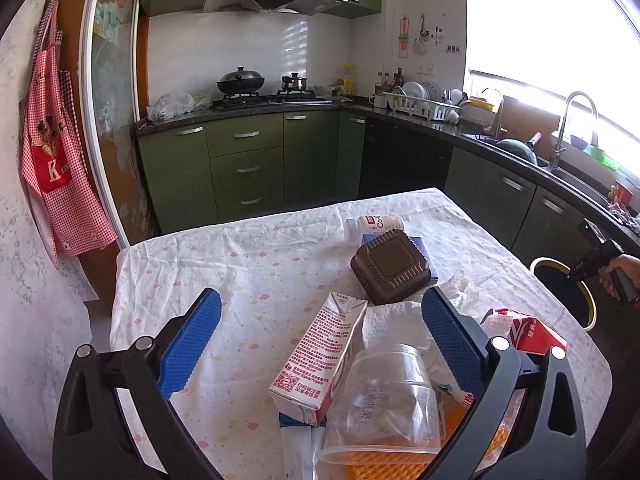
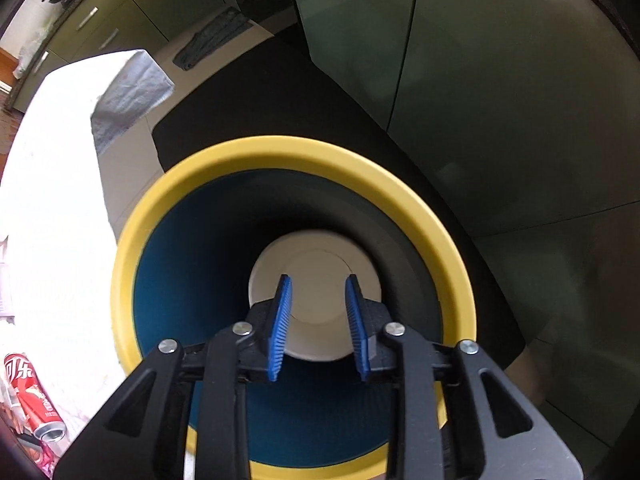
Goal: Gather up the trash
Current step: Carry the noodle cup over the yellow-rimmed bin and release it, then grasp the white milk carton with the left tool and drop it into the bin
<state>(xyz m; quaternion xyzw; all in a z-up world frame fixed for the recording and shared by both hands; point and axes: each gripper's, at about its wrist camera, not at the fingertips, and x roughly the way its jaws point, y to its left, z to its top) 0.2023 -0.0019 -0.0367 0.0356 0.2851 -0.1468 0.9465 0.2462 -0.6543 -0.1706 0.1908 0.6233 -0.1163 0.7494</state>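
Kitchen table (image 1: pixel 192 264) under its flowered cloth carries the trash: your left gripper (image 1: pixel 320 344) hangs wide apart over a milk carton (image 1: pixel 320 360) and clear cup (image 1: pixel 384 396). Your right gripper (image 2: pixel 320 328), part open, hovers over the yellow-rimmed bin (image 2: pixel 288 152); a white cup (image 2: pixel 316 276) seems to lie inside, apparently unheld.

Table (image 1: pixel 192 264) under a floral cloth: bottle (image 1: pixel 374 227) and brown box (image 1: pixel 390 266) toward the far edge; carton (image 1: pixel 320 358), clear cup (image 1: pixel 386 396), red pack (image 1: pixel 534 332) near edge.

Green kitchen cabinets (image 1: pixel 246 160), bright window (image 1: pixel 560 20), tiled wall (image 1: pixel 228 44).
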